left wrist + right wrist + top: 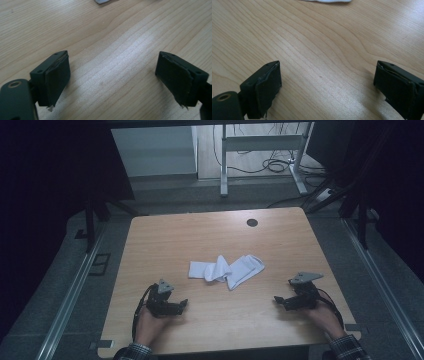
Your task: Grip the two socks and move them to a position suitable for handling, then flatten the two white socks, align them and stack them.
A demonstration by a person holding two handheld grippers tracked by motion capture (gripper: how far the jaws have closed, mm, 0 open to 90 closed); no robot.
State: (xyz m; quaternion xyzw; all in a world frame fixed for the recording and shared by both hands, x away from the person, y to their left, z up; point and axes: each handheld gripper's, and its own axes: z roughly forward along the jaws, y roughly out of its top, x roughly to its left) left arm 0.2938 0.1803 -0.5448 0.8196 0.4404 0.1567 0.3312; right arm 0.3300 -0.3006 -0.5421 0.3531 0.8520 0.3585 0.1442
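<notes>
White socks (227, 270) lie crumpled at the middle of the counter (165, 235), a small heap of two or three overlapping pieces. The left claw (183, 304) rests on the counter near the socks, on the person's side and to their left, jaws wide with bare wood between them. The right claw (276, 300) rests near the socks on the person's side and to their right, jaws also wide, holding nothing. Beyond the socks, a dark hole (252, 222) sits by the counter's far edge.

A lab-like recording room; dark curtains (45, 195), wooden table (220, 320), floor cables (270, 165), metal rails (70, 295)
</notes>
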